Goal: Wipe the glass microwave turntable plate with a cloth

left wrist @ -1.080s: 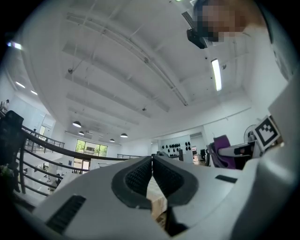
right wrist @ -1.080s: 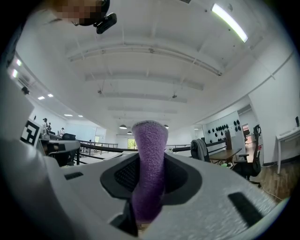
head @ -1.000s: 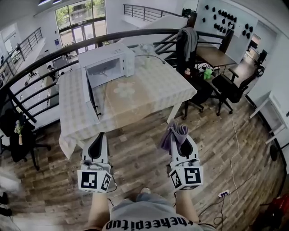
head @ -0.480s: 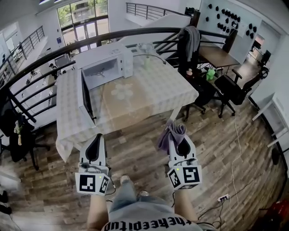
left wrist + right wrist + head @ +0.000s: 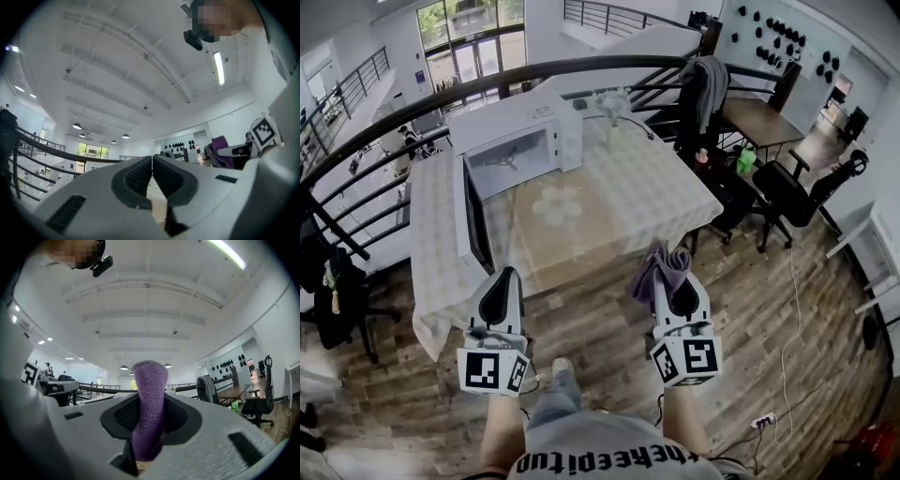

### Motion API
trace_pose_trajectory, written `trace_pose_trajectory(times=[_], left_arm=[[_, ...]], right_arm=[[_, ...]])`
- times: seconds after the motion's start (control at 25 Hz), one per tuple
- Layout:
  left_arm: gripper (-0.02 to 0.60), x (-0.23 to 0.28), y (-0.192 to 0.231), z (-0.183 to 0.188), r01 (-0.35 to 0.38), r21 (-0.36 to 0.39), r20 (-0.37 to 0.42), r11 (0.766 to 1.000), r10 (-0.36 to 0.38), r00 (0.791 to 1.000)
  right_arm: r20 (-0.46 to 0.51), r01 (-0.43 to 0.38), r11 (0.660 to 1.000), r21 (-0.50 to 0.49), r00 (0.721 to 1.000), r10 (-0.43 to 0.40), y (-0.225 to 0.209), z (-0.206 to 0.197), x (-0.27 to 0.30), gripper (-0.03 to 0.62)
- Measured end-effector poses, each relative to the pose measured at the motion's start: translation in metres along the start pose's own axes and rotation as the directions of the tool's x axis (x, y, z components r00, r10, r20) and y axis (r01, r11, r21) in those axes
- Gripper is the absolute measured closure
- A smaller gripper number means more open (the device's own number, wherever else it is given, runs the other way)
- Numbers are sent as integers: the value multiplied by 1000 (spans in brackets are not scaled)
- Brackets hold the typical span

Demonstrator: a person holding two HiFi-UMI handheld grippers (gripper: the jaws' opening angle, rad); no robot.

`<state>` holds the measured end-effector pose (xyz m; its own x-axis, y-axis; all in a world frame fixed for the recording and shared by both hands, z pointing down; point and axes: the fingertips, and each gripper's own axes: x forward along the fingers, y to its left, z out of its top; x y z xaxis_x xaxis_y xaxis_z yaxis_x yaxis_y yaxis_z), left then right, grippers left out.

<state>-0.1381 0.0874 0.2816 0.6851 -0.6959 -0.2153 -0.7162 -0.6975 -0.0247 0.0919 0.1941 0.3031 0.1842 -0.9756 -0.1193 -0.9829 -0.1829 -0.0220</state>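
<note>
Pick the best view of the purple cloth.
Right gripper view: the purple cloth stands centred, clamped between the jaws. Head view shows it bunched at the right gripper tip; left gripper view catches a purple edge.

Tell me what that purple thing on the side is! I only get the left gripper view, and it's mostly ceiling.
Observer: It's a purple cloth, pinched in the right gripper.
Operator: Cool! Where's the microwave?
Observer: Ahead, on the table. The microwave has its door swung wide open.
Operator: Are we close enough to reach it?
Observer: Probably not yet. The right gripper and the left gripper are both over the wooden floor, short of the table's edge.
</note>
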Motion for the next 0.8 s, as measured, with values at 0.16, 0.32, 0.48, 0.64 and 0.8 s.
trace_pose_trajectory(times=[0.16,0.32,0.48,0.64,0.8], left_arm=[[571,42,24,-5,16,-4,7,1000,-16,1000],[571,75,47,-5,30,-2,21,1000,-30,999],[571,100,68,-9,45,-10,25,999,-45,999],[571,123,79,-12,74,-11,26,997,-73,997],[571,139,84,-16,100,-9,30,995,-99,995]], right_arm=[[16,11,1000,-7,1000,-10,0,4,45,484],[22,21,1000,2,1000,-21,3,-1,84,484],[28,31,1000,1,999,-31,11,-4,115,484],[32,45,999,-4,998,-45,15,-4,137,484],[27,63,998,-11,998,-63,16,-8,148,484]])
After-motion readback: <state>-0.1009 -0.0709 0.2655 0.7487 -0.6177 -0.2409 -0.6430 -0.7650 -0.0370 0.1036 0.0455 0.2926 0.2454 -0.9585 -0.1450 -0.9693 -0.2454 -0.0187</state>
